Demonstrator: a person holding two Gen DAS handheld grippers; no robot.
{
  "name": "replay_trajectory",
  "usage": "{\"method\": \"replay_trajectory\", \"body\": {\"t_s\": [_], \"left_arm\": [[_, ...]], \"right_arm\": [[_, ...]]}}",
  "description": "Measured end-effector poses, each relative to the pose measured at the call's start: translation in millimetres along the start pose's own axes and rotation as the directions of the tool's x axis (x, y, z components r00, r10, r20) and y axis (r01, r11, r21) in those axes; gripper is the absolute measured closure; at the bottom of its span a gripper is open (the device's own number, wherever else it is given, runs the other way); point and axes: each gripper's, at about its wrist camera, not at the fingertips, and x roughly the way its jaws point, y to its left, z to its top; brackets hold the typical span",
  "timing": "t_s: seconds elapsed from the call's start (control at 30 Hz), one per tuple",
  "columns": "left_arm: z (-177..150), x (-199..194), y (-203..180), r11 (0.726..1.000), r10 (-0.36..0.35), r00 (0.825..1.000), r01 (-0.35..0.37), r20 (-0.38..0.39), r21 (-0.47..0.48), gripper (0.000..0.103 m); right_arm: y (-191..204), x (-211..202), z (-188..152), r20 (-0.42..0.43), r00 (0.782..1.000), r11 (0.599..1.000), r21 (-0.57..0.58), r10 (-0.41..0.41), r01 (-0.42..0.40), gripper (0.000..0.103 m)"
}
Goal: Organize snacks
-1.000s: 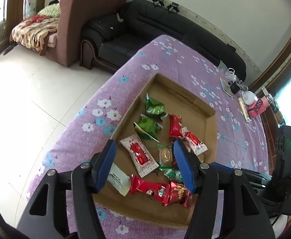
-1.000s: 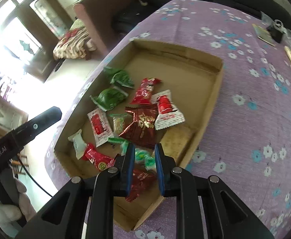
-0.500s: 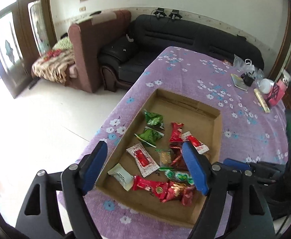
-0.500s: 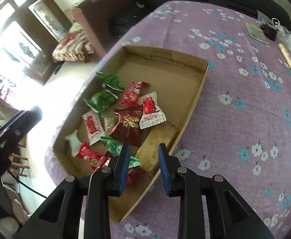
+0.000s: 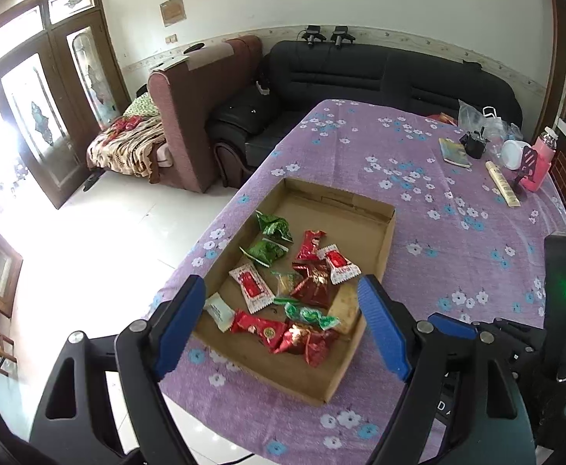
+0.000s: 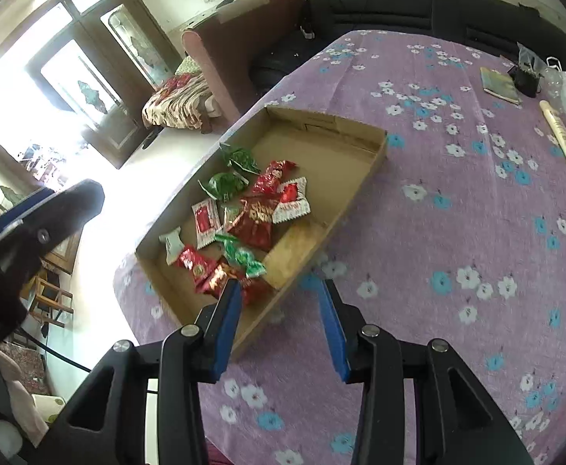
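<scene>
Tongs on the left (image 5: pixel 283 310) hang released above the near end of the cardboard tray (image 5: pixel 387 240), their blue pads (image 5: pixel 178 321) standing wide and bare, and the jaws have just been opening with nothing between them. Right tongs (image 6: pixel 279 312) are released as well, their jaws having just been opening; they hover over the tray's near right corner with only the tray edge and purple cloth seen in the gap, and no wrapper is pressed by either pad. In the tray the snacks (image 5: pixel 302 283) lie loose, gathered in its near half: two green packets (image 5: pixel 271 238) on the far left, a white-and-red sachet (image 5: pixel 252 286) nearer, a slim red packet (image 5: pixel 310 244) and another white-and-red sachet (image 5: pixel 341 263) toward the right, a dark red foil bag (image 5: pixel 314 283) in the middle, a green twist-wrapped sweet (image 5: pixel 310 316) and crumpled red wrappers (image 5: pixel 283 333) nearest, and a small pale packet (image 5: pixel 219 312) by the near left wall. The far half of the tray is bare cardboard. It sits near the left edge of the desk (image 5: pixel 457 232), on the flowered purple cloth. At the desk's far right stand a small book (image 5: pixel 453 151), a pink bottle (image 5: pixel 540 162) and a long pale box (image 5: pixel 502 188). Beyond is a black sofa (image 5: pixel 380 77)
</scene>
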Motion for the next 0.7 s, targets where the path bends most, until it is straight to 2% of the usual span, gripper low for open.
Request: {"method": "replay_trajectory", "body": {"t_s": [0.2,0.6,0.7], "left_arm": [[-11,-17,-5,1.0,0.009,1.0,-0.009,0.016,-0.015,0.021],[-22,-28,3,0.998,-0.032,0.999,0.034,0.036,-0.06,0.021],[-23,-36,13,0.996,-0.033,0.997,0.039,0.075,-0.077,0.021]], "right_arm": [[0,-17,-10,0.022,1.0,1.0,-0.014,0.005,-0.005,0.062],[22,-26,-21,0.031,0.999,0.996,-0.086,-0.019,0.022,0.06],[27,-23,-22,0.029,0.999,0.995,-0.092,-0.027,0.03,0.059]]}}
